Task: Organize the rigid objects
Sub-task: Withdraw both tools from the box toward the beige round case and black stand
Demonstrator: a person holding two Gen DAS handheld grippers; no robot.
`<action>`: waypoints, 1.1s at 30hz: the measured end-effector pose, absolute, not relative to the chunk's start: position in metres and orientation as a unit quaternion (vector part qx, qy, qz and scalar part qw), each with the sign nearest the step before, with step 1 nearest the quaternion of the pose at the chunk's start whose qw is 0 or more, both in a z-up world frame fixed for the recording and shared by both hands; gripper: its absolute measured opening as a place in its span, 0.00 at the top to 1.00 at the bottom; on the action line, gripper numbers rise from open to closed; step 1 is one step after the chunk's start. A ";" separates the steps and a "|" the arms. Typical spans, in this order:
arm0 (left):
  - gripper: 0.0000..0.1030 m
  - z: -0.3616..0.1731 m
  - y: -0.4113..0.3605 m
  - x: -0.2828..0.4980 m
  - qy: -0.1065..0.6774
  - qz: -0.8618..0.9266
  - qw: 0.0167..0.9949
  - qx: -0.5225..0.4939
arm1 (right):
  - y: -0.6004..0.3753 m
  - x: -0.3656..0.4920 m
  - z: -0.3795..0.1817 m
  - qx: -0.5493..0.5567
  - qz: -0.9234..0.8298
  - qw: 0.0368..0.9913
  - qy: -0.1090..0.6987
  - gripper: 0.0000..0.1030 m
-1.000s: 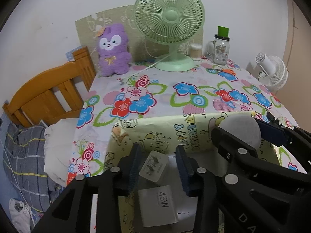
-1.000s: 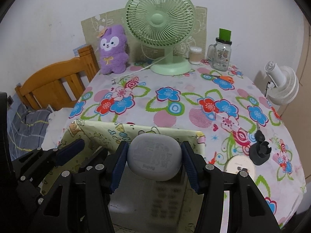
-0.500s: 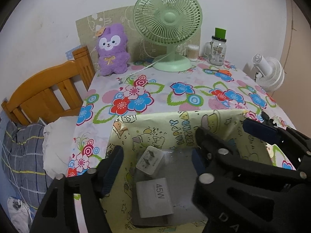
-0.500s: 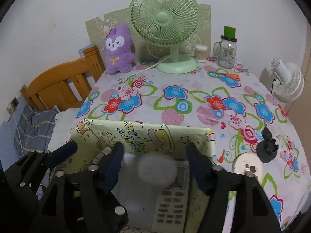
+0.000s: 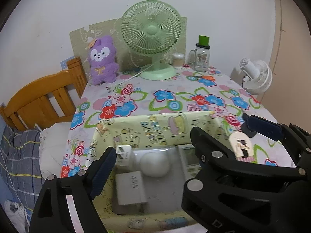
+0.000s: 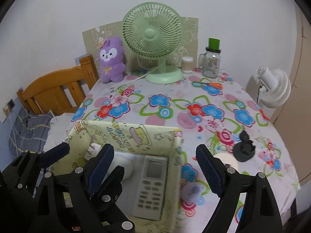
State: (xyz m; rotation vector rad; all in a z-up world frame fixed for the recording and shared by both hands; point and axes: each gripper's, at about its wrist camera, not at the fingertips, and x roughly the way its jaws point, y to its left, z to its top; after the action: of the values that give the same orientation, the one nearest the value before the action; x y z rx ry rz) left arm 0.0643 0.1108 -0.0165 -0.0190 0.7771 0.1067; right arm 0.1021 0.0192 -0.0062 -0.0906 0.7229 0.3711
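While both jaw sets have just been opening and now stand wide w/ nothing between the pads, each tool hangs tilted down over the near edge of the box.

Left gripper [image 5: 153, 167]: only its left finger shows clearly in own view; right finger is masked by the black frame of the right gripper [image 6: 155, 167], which crosses in front. Lower frames of both are cut off at pic bottom. No hand or sleeve visible.

Right gripper, own view: both blue-padded fingers seen, one over the box interior, other out past the box's right wall, above the tablecloth [image 6: 194, 97].

Box [image 5: 155, 130], pale yellow cartoon print, open top, near edge of table. Contents:
- white rounded case [image 5: 154, 165], centre; blurred, mostly hidden behind a finger in right view.
- white charger [image 5: 130, 190] marked 45W, front left, lying flat.
- small white plug adapter [image 5: 124, 154], back-left corner, part-hidden by a pad.
- remote control [image 6: 151, 184], right side, lengthwise; mostly covered in left view.

Outside box, right: pale oval item [image 5: 240, 147] w/ dark print, type unclear; black round-based object [image 6: 244, 149]; blurry lilac blob [image 6: 191, 191], cannot identify.

Far end: green fan [image 6: 152, 36], purple plush [image 6: 111, 60], lidded glass jar [image 6: 211, 62], orange-handled scissors [image 6: 213, 85]. Off table: white fan [image 6: 272, 85], wooden bed frame [image 6: 56, 89].
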 end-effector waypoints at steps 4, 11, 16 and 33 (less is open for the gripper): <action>0.14 -0.012 0.098 0.061 0.375 0.045 0.926 -0.008 | 0.006 0.095 -0.002 -0.044 0.169 0.921 0.347 0.11; 0.13 -0.003 0.076 0.053 0.365 0.036 0.930 -0.003 | -0.020 0.085 0.009 -0.038 0.152 0.927 0.340 0.09; 0.13 0.004 0.060 0.049 0.359 0.029 0.933 -0.001 | -0.034 0.079 0.016 -0.042 0.141 0.931 0.333 0.08; 0.08 0.021 0.025 0.030 0.348 0.023 0.937 0.003 | -0.072 0.059 0.037 -0.045 0.128 0.940 0.314 0.05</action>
State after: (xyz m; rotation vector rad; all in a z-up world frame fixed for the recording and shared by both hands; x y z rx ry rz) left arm 0.0299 0.0251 0.0215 0.0053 0.7100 0.0476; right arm 0.0587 -0.0721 0.0374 -0.0918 0.6410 0.2616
